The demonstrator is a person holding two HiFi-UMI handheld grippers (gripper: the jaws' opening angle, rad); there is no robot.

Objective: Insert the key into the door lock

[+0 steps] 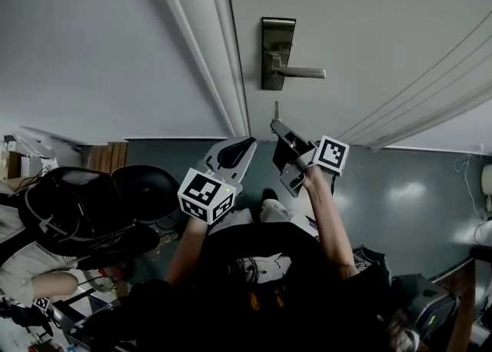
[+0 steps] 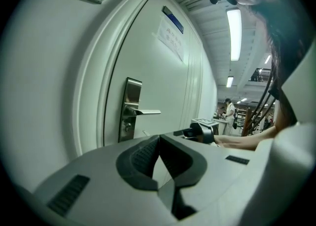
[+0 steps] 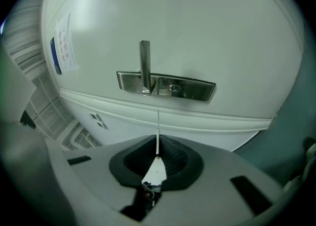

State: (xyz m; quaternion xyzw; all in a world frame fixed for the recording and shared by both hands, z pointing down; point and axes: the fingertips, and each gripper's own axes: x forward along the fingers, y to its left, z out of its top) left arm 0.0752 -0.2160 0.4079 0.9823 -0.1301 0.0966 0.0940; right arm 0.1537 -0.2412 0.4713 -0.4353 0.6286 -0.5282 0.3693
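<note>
The jaws of your right gripper [image 3: 157,144] are pressed together on the one key [image 3: 158,130]. They pinch its flat head, so the thin blade sticks straight out ahead of the tips. The jaws of your left gripper [image 2: 159,144] are also fully together, with nothing between them.

In the head view the key [image 1: 276,110] sits just below the single lock plate [image 1: 277,54] on the door [image 1: 377,28], with its tip close to the plate's lower edge but not touching it. Your right gripper [image 1: 277,124] is directly under the plate. Your left gripper [image 1: 247,144] hangs lower and to the left of the plate, near the door frame.

From the right gripper view the blade lines up with the plate [image 3: 195,90], pointing between the one lever handle [image 3: 144,65] and the one keyhole [image 3: 171,88]. One paper notice [image 3: 63,47] is stuck on the door, well away from the plate.
</note>
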